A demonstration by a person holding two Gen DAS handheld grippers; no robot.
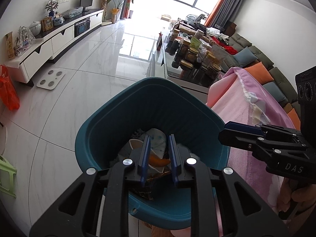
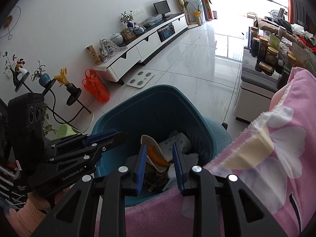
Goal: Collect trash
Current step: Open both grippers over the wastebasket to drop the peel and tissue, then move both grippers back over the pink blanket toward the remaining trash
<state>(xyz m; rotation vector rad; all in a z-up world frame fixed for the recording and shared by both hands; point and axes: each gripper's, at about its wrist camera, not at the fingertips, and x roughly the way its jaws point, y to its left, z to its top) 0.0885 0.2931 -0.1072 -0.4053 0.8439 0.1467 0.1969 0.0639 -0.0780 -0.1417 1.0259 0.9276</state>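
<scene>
Both grippers (image 1: 158, 158) (image 2: 160, 165), jaws narrowly parted and empty, hover over trash (image 1: 158, 161) inside the bin (image 1: 110, 118).

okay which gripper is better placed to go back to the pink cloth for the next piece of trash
Right, probably. The right gripper already hangs at the edge of the pink cloth, which fills that side of its view. The left gripper sits over the teal trash bin, farther from the cloth. Both look empty.
</scene>
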